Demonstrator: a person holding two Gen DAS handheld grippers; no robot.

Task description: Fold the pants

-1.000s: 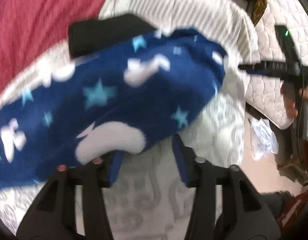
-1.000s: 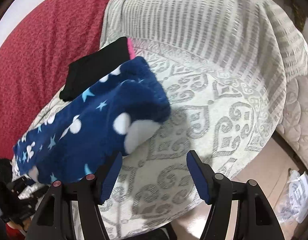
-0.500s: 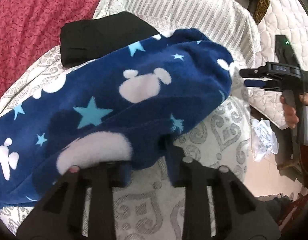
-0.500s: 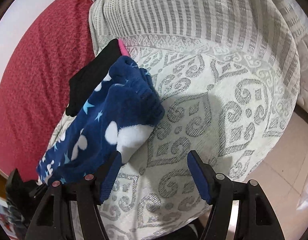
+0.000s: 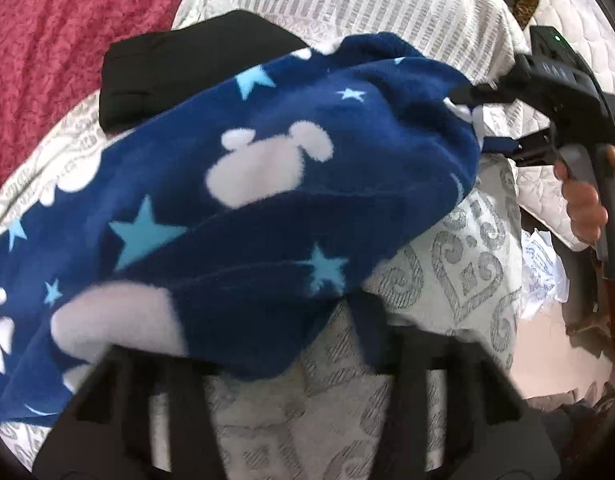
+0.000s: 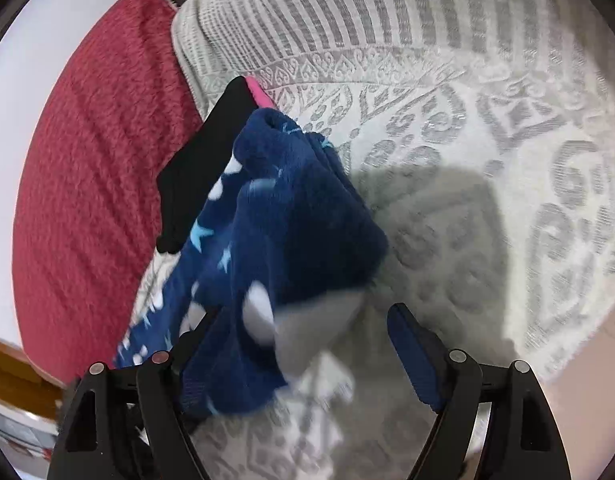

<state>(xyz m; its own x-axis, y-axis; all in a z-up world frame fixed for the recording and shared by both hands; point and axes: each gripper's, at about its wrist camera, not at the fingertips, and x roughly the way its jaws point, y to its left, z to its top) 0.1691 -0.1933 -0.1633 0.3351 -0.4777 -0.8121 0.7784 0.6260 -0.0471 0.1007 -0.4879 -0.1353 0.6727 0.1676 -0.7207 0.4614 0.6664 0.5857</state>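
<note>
1. the blue fleece pants [image 5: 267, 184] lie on the patterned bedspread [image 5: 459, 276], near its front edge.
2. the left gripper [image 5: 291, 344] has jaws opening, fleece between them.
3. the right gripper [image 6: 307, 344] has jaws opening wide around the pants' end.
</note>
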